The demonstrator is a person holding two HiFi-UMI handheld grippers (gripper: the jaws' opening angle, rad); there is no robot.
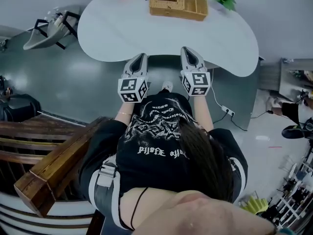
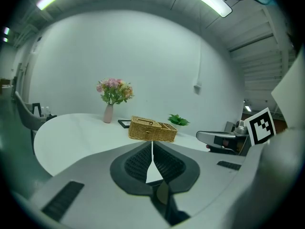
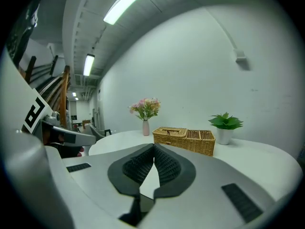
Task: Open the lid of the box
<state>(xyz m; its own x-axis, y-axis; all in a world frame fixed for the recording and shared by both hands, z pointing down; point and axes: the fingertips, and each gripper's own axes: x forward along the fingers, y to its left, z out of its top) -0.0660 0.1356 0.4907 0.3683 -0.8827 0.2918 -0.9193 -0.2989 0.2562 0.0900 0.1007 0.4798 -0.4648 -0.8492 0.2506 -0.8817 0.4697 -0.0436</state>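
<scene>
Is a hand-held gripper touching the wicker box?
No, the left hand-held gripper and right hand-held gripper hover at the near edge of the white table, far from the tan woven wicker box.

Person: black short-sleeved T-shirt, white graphic print and white gothic lettering across the front. Sleeves black with white edge bands. Grey strap with a pale buckle on one side. Long dark hair. Thin dark cord at the neck.

Left hand-held gripper and right hand-held gripper: light grey tapered shells, dark ribbed pads, dark rectangular insets on top. Each carries a cube with black-and-white square markers.
</scene>
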